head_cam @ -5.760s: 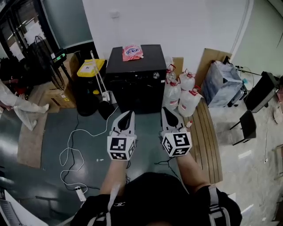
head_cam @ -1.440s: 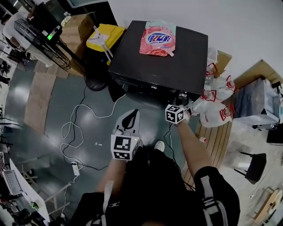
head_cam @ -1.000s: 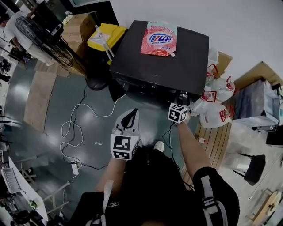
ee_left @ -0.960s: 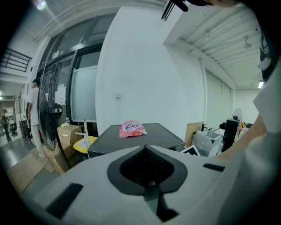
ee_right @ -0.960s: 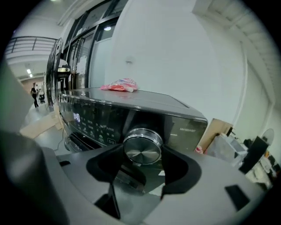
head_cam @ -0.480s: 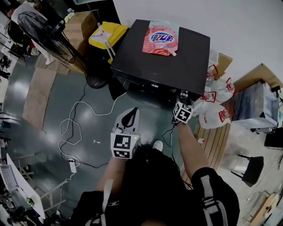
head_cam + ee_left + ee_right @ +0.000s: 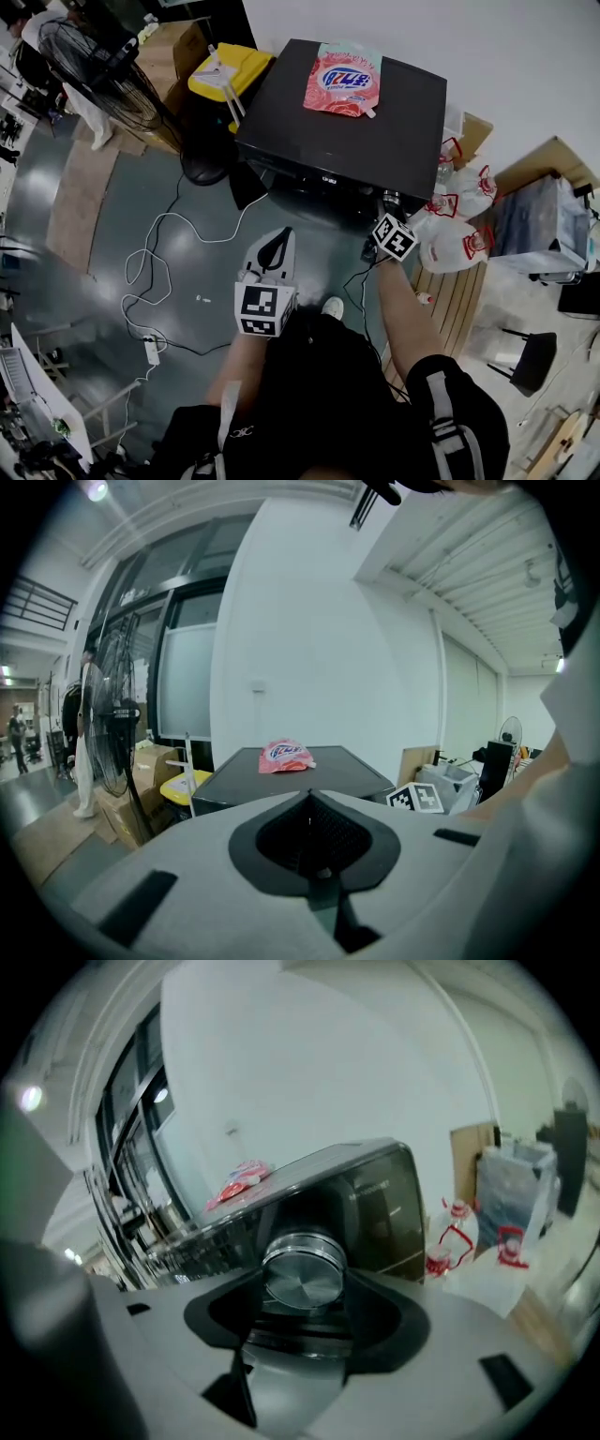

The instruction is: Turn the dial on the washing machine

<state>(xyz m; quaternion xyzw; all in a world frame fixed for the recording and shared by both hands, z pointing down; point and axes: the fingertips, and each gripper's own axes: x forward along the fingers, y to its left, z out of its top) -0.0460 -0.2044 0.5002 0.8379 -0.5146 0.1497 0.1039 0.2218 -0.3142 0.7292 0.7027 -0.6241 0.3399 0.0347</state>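
Halfway, I judge: right gripper (image 7: 388, 214) at washing machine (image 7: 337, 112) front, far right corner, jaws clamped round dial (image 7: 302, 1274). Gripper tilted, so turn likely under way. I can't read dial setting. Left gripper (image 7: 277, 241) idle near me, jaws together, empty. Left: finish turn, release.

A round, flat-faced metal dial (image 7: 302, 1274) — silver, ringed — juts from the front of the black washing machine (image 7: 347, 122).
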